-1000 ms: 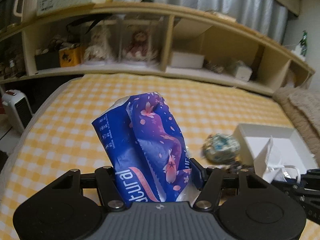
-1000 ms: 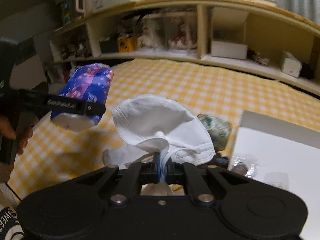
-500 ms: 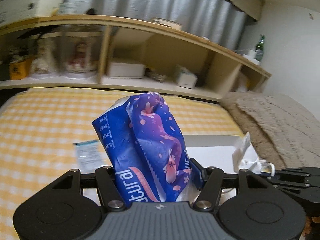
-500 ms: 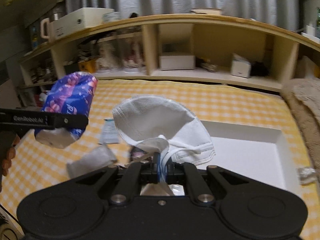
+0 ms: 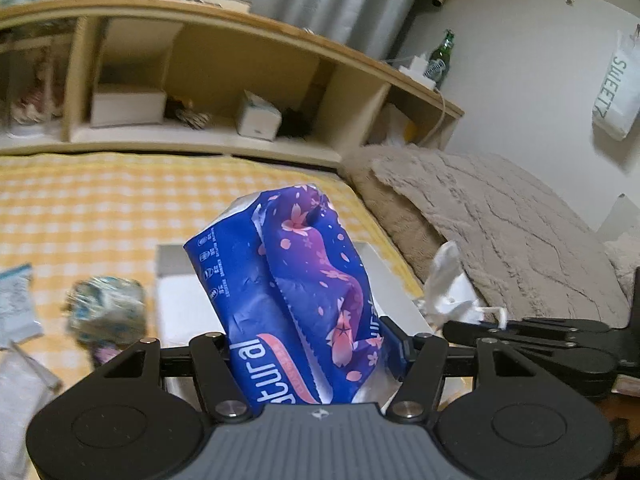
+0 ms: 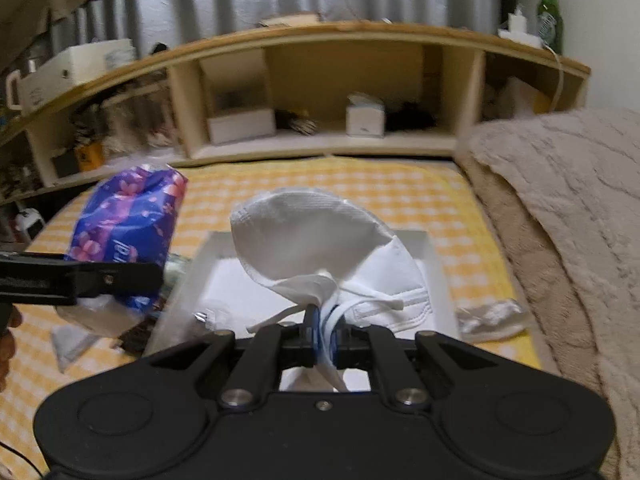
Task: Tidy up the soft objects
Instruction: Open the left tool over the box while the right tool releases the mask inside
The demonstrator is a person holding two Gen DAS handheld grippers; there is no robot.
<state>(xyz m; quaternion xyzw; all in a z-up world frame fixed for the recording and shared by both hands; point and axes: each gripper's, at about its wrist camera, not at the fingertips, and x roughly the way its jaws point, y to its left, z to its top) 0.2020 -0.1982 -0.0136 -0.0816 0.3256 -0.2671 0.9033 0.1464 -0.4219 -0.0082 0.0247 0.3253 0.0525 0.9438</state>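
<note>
Both hands swung over toward the shallow white tray (image 6: 434,252) on the yellow check bed (image 5: 80,200); a sec ago it sat off to the side. Left hand-held gripper (image 5: 316,360) squeezes the soft blue flowery tissue pack (image 5: 288,292), right hand-held gripper (image 6: 324,332) is pressed tight on the white face mask (image 6: 304,240). Both hang w/ their things above the tray, so I think dropping in comes next.

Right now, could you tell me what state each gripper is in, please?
Left gripper: closed on the blue tissue pack.
Right gripper: shut on the white face mask.
</note>
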